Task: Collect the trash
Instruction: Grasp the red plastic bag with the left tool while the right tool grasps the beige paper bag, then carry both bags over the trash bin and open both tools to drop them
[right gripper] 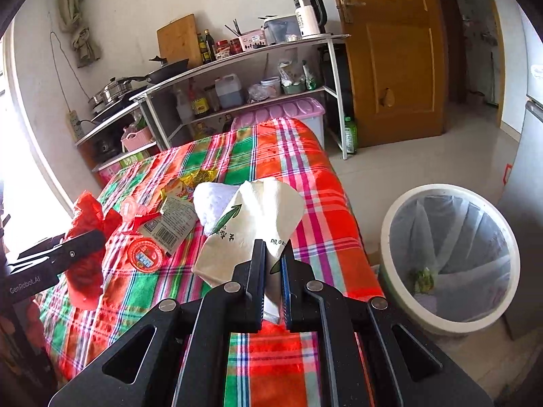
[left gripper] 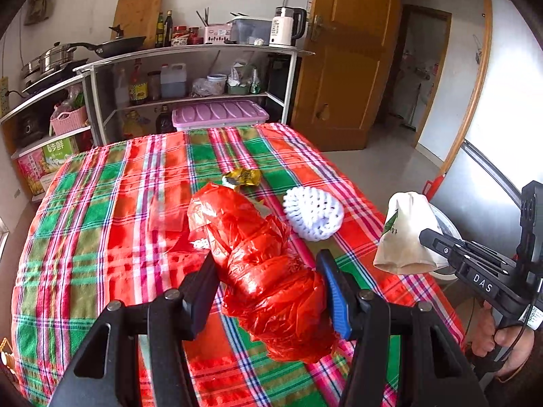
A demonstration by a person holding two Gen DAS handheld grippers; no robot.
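both hands (left gripper: pixel 502 335) raised, angled downward

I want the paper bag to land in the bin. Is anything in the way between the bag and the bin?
Nothing visible blocks it. The right gripper holds the white paper bag above the table edge, and the bin stands open on the floor beside the table, with only bare floor between them.
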